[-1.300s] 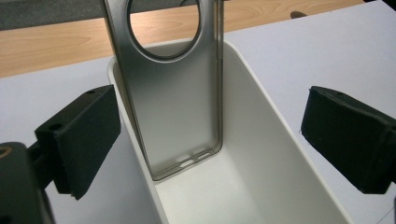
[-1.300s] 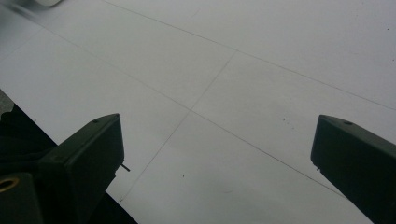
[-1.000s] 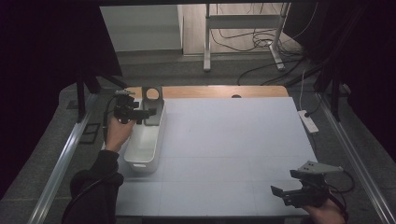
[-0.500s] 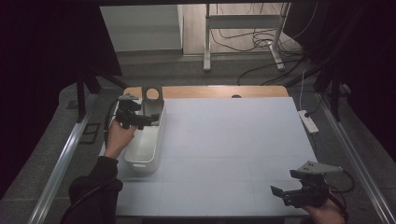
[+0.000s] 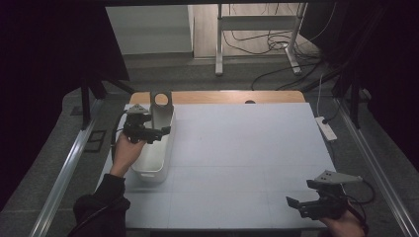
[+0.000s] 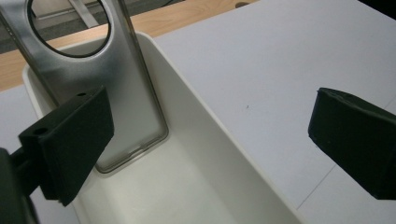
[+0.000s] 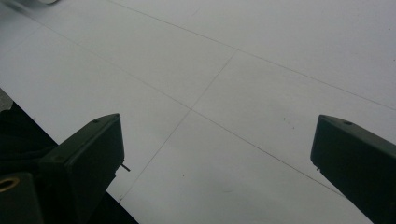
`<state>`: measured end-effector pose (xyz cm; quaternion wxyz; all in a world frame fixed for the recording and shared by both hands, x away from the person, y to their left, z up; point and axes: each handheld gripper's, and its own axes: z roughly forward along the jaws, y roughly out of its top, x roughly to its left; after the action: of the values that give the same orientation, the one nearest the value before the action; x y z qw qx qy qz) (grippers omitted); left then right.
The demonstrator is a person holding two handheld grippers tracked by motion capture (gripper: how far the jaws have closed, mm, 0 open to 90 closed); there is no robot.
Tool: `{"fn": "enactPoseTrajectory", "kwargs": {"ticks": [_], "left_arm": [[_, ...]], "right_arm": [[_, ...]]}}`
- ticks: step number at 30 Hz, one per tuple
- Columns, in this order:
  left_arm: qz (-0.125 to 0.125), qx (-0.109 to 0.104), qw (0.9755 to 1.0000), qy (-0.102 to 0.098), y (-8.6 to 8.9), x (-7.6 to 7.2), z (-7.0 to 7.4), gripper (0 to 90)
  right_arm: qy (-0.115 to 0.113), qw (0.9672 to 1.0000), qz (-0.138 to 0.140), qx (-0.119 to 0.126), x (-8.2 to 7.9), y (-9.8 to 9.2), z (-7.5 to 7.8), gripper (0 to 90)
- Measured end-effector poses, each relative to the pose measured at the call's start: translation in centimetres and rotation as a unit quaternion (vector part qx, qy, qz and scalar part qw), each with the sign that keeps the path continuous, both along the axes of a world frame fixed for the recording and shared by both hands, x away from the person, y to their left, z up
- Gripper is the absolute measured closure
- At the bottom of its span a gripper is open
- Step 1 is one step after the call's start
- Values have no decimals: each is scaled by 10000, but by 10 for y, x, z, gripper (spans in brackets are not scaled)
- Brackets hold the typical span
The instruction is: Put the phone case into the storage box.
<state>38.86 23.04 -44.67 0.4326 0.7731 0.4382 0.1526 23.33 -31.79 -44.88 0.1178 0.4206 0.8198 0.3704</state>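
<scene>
Upright against the far end wall of a white bin (image 5: 154,158) leans a metal plate (image 5: 161,112) with a round hole near its top, its lower edge on the bin's floor; in the left gripper view the metal plate (image 6: 105,88) stands just beyond the near jaw. That bin (image 6: 210,154) lies along the tabletop's (image 5: 247,158) left edge, near the far left corner. Over it hovers the left claw (image 5: 157,132), jaws spread wide, gripping nothing. Well apart, at the near right corner, the right claw (image 5: 296,205) hangs just above bare tabletop (image 7: 243,84), jaws likewise wide open and empty.
</scene>
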Motion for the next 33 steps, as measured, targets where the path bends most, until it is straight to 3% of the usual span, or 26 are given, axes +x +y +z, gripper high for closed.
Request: {"fn": "enactPoseTrajectory", "kwargs": {"ticks": [7,17,33], "left_arm": [[-64,186,9998,38,-6,-7,4,13],[-69,202,9996,166,-11,-19,5,16],[-160,116,9996,186,-14,-38,6,16]], "right_arm": [[-12,10000,26,-9,0,0,0,32],[-19,10000,80,-27,0,1,0,32],[-25,9999,114,-5,-1,1,0,32]]}}
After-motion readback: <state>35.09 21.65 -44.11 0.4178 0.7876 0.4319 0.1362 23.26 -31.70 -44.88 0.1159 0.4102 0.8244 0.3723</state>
